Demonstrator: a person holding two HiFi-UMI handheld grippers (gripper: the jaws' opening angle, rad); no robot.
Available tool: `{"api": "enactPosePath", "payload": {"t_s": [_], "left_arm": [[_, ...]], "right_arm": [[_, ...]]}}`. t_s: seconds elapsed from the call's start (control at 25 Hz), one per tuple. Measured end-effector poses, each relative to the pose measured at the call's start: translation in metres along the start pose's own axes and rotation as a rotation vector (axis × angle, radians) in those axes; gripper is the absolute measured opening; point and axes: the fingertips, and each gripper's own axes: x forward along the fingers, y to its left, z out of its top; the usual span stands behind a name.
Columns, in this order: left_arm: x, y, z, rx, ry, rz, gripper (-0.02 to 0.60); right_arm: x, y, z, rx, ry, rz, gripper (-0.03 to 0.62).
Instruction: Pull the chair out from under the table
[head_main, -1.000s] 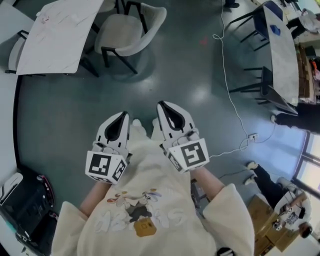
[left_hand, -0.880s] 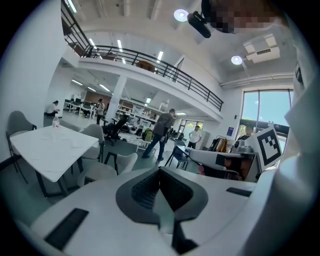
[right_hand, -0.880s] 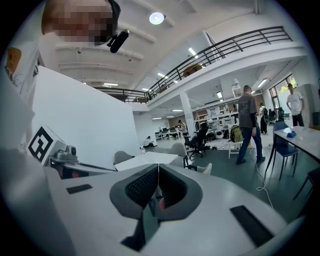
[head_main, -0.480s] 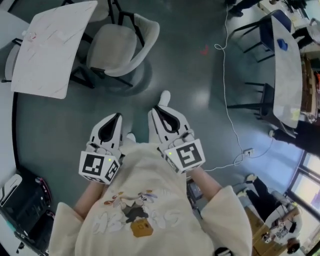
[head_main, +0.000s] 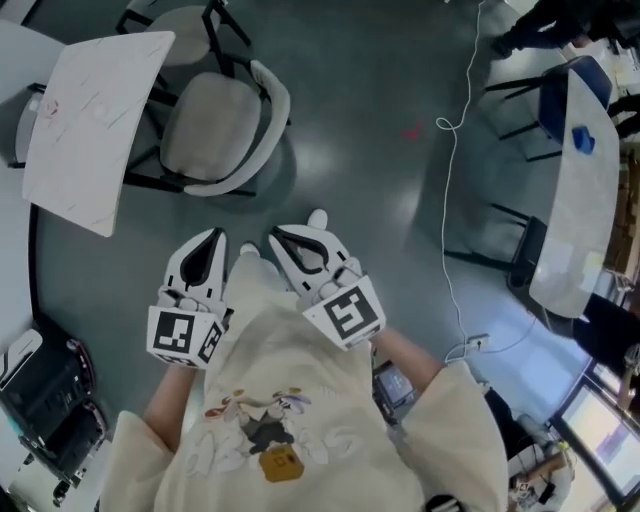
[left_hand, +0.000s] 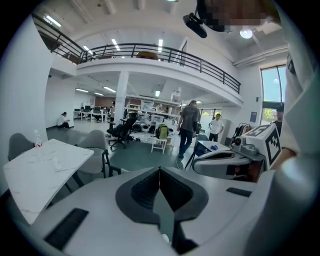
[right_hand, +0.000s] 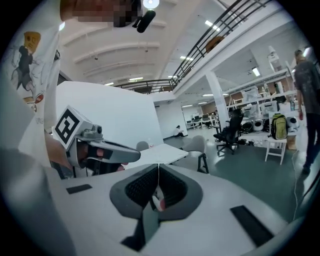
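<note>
A light-grey chair (head_main: 212, 128) on black legs stands against the edge of the white table (head_main: 90, 120) at the top left of the head view. Both grippers hang in front of my body, a short way from the chair and touching nothing. My left gripper (head_main: 214, 233) is shut and empty; my right gripper (head_main: 272, 233) beside it is shut and empty too. The left gripper view shows its closed jaws (left_hand: 159, 170) with the table (left_hand: 40, 170) and chair (left_hand: 92, 154) ahead to the left. In the right gripper view the closed jaws (right_hand: 158, 165) point at the table (right_hand: 157, 151) and chair (right_hand: 196, 146).
A white cable (head_main: 455, 200) runs across the dark floor on the right. Another long table (head_main: 580, 220) with dark chairs (head_main: 505, 245) stands at the right edge. Black equipment (head_main: 40, 400) sits at the lower left. People (left_hand: 190, 127) walk far off in the hall.
The table and chair have slid nearer to me and lower in the head view as I walk toward them. Both grippers travelled with me and stayed shut.
</note>
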Motion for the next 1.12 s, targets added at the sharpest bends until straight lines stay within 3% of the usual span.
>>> {"api": "enactPosePath", "payload": {"t_s": [0.36, 0.48, 0.68, 0.84, 1.12], "left_arm": [[0.071, 0.014, -0.006, 0.06, 0.078, -0.005, 0.009], [0.096, 0.03, -0.015, 0.05, 0.11, -0.002, 0.011], [0.13, 0.045, -0.021, 0.016, 0.097, 0.004, 0.015], [0.147, 0.05, -0.042, -0.009, 0.12, -0.033, 0.112], [0.178, 0.07, -0.076, 0.001, 0.177, -0.031, 0.246]], "right_arm": [[0.027, -0.054, -0.013, -0.136, 0.119, 0.149, 0.013], [0.044, -0.072, -0.022, -0.178, 0.161, 0.195, 0.1], [0.074, -0.091, -0.041, -0.256, 0.246, 0.246, 0.129], [0.103, -0.099, -0.059, -0.3, 0.299, 0.286, 0.147], [0.137, -0.122, -0.089, -0.411, 0.373, 0.378, 0.173]]}}
